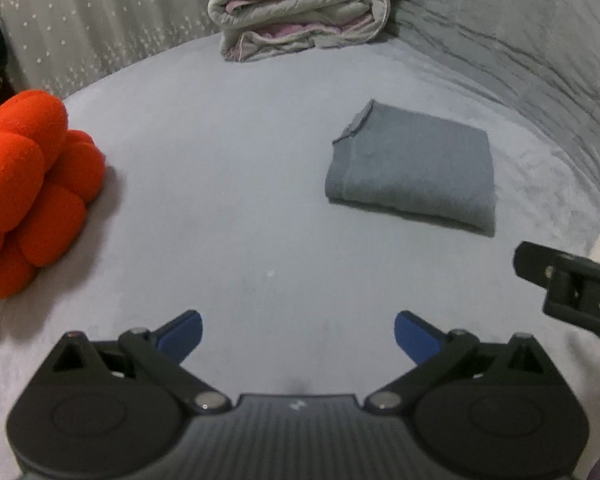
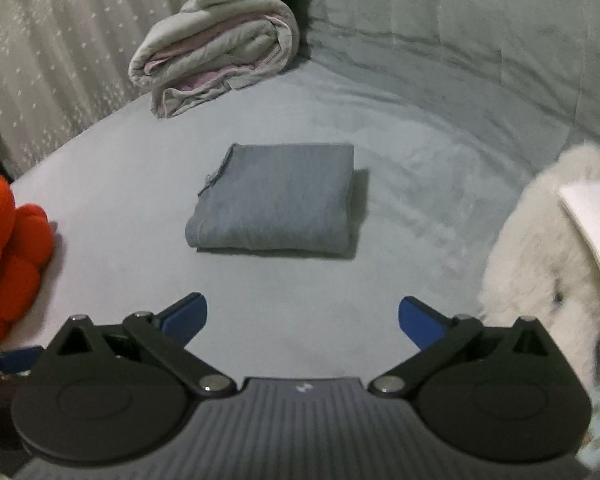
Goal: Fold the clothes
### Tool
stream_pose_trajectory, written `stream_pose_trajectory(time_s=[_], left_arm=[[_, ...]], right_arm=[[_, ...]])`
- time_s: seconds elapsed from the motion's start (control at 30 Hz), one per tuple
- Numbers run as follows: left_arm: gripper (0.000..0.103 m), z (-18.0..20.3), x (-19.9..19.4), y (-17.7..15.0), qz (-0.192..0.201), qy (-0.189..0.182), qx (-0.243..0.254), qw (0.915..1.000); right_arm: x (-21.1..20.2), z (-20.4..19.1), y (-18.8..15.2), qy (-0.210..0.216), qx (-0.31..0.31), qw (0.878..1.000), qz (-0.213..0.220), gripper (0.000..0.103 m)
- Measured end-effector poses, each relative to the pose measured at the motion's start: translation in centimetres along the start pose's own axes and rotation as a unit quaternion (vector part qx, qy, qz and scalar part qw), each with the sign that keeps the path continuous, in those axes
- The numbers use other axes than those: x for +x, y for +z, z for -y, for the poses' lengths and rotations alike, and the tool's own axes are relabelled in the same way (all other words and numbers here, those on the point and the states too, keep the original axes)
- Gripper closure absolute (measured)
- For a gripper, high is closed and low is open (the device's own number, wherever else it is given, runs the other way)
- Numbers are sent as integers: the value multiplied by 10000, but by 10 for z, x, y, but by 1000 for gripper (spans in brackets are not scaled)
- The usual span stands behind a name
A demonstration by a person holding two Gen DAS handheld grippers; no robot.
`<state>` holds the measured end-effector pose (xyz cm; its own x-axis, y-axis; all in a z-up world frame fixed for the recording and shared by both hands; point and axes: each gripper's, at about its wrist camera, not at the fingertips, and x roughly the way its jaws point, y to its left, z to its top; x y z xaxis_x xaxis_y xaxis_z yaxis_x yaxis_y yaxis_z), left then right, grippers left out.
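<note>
The garment (image 2: 274,196) is grey-blue cloth, folded into a neat flat rectangle with several layers. It lies alone in the middle of the bed, nothing touching it. A seamed edge runs along its left side, and the thick fold faces the near side.

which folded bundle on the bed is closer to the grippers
The flat grey-blue folded cloth in mid-bed. The other bundle, the puffy grey and pink quilt, lies farther back against the curtain.
</note>
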<state>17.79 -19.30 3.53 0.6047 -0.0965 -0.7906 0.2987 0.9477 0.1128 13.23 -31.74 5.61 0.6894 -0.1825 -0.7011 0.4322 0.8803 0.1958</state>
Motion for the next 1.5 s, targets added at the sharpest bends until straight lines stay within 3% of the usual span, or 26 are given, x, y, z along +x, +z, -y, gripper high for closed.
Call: stream_pose_trajectory(time_s=[0.3, 1.5], left_arm=[[1, -9, -18, 0, 156, 57, -322, 9993], [1, 6, -23, 7, 267, -53, -120, 9996]], right_arm=[[-31, 6, 6, 31, -218, 9995, 204, 0], [-27, 23, 14, 156, -93, 9998, 104, 0]])
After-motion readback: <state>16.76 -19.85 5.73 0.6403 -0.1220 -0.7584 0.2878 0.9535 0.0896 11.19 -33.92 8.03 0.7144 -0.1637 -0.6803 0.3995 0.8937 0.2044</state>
